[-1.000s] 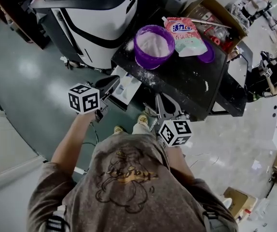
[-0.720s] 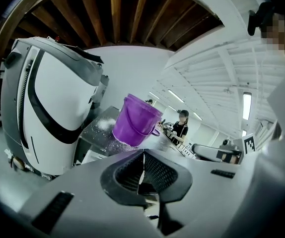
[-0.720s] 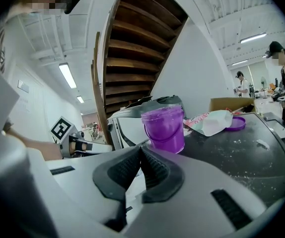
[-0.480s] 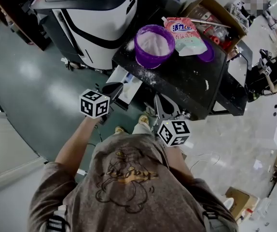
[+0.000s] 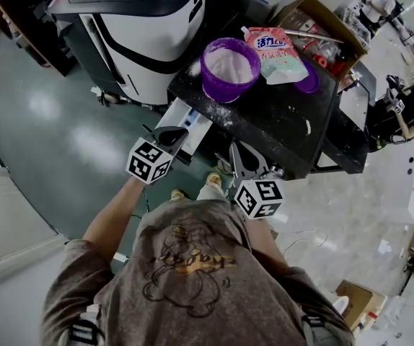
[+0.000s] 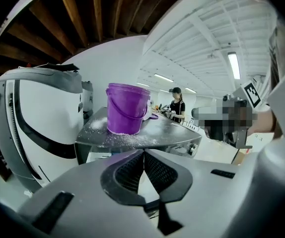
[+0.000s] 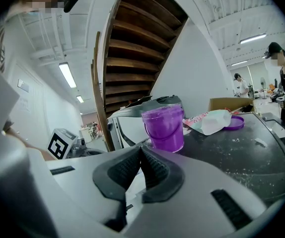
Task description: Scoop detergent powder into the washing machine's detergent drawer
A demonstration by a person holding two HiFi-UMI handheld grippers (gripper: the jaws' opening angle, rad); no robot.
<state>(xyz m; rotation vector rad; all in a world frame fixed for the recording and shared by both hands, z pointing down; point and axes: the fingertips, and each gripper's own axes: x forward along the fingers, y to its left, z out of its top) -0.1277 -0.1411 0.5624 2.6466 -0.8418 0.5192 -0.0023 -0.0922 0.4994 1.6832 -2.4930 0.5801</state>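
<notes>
The purple bucket point(image 5: 230, 67) of white powder stands on the black washing machine top point(image 5: 286, 121), with powder spilled around it. The white detergent drawer point(image 5: 187, 120) juts out from the machine's front edge. My left gripper point(image 5: 174, 132) is shut and empty, its tips at the drawer's front end. My right gripper point(image 5: 237, 148) is shut and empty too, hanging just off the machine's front edge to the right of the drawer. The bucket point(image 6: 127, 108) stands ahead of the shut left gripper point(image 6: 143, 152), and likewise the bucket point(image 7: 164, 123) ahead of the right gripper point(image 7: 141, 148).
A pink detergent pouch point(image 5: 272, 49) and a purple lid point(image 5: 309, 78) lie behind the bucket. An open cardboard box point(image 5: 322, 24) sits at the back right. A white and black machine point(image 5: 135, 20) stands to the left. A person point(image 6: 176, 103) stands in the background.
My left gripper has moved right and forward to the drawer's front end. The drawer looks slightly less far out. The right gripper has hardly moved.
</notes>
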